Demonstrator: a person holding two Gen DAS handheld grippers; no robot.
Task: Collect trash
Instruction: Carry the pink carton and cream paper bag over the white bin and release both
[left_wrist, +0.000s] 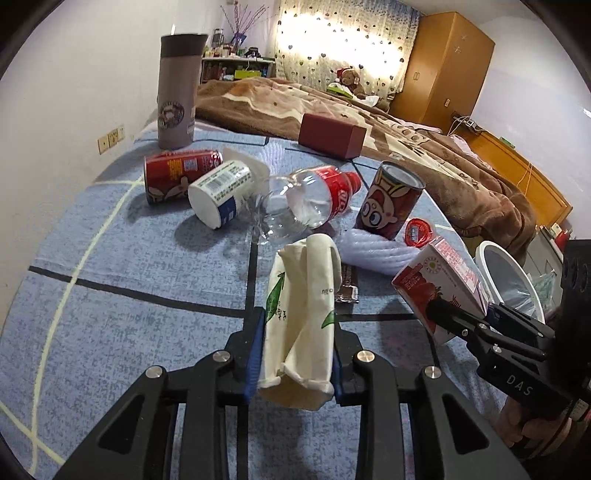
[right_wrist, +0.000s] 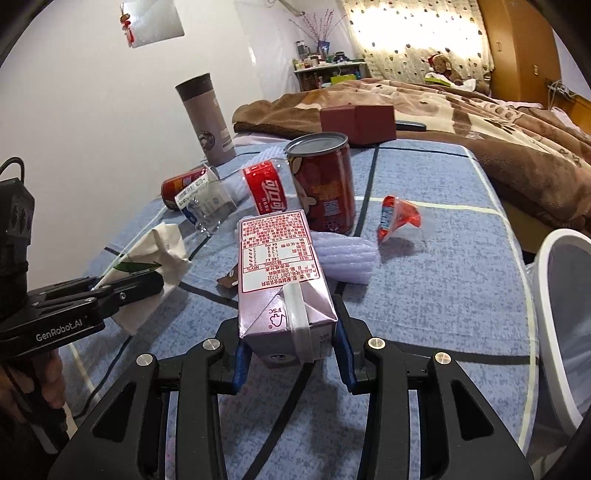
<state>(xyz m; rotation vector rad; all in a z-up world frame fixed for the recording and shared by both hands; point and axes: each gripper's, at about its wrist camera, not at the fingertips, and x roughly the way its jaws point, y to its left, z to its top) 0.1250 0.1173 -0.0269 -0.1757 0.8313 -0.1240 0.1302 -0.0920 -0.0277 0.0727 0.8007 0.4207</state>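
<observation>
My left gripper (left_wrist: 297, 354) is shut on a crumpled cream paper bag with green print (left_wrist: 301, 317), held above the blue cloth; it also shows in the right wrist view (right_wrist: 147, 273). My right gripper (right_wrist: 291, 354) is shut on a pink-and-red drink carton (right_wrist: 280, 280), seen from the left wrist view (left_wrist: 439, 291) beside the white bin (left_wrist: 509, 280). On the cloth lie a lying red can (left_wrist: 177, 173), a white cup (left_wrist: 221, 195), a clear bottle with red label (left_wrist: 314, 195), an upright red can (left_wrist: 388, 203), white foam wrap (left_wrist: 373, 251) and a red jelly cup (right_wrist: 397, 218).
A tall grey thermos (left_wrist: 177, 88) stands at the far left. A dark red box (left_wrist: 332, 134) sits at the far edge by the brown blanket (left_wrist: 424, 147). A brown wrapper (left_wrist: 347, 288) lies under the paper bag. The white bin's rim (right_wrist: 554, 314) is at the right table edge.
</observation>
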